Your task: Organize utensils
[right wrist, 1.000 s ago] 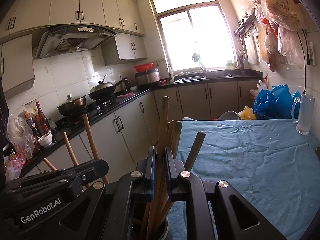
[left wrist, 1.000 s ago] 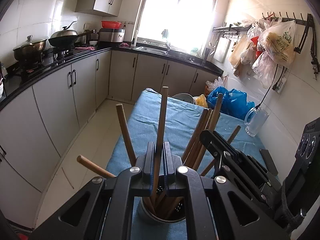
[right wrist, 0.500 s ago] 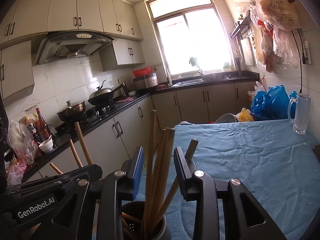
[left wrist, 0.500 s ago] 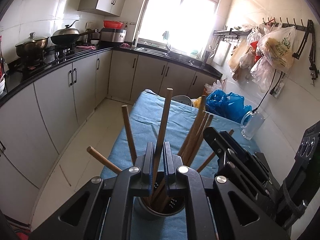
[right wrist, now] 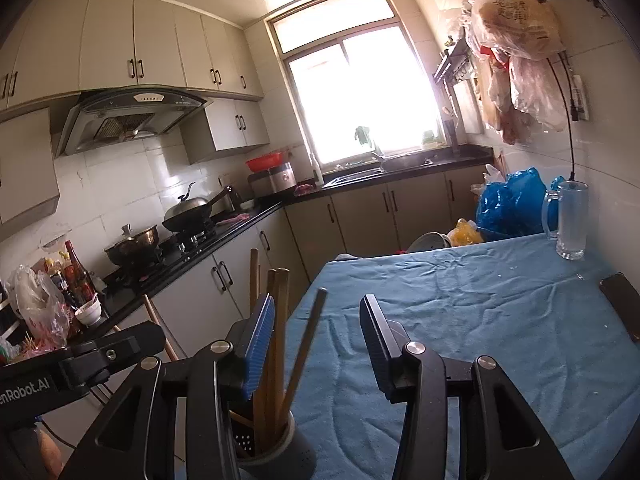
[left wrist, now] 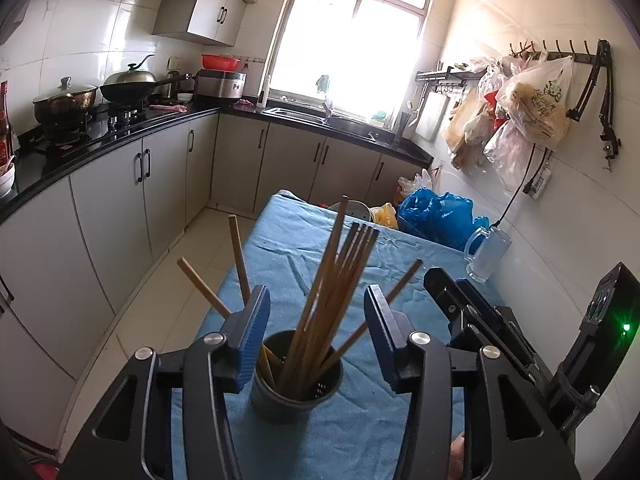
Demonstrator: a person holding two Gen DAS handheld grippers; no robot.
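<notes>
Here, the bench [left wrist: 276, 240] under its blue cloth carries a perforated metal utensil holder [left wrist: 297, 388] near its front edge, with a glass mug [left wrist: 486, 254] far off by the wall. Wooden chopsticks [left wrist: 336, 280] stand leaning inside the holder. The left tool [left wrist: 316, 334] hangs released, straddling the bundle without touching. The right tool [right wrist: 316, 348] is likewise released, just beside the holder [right wrist: 276, 446].
</notes>
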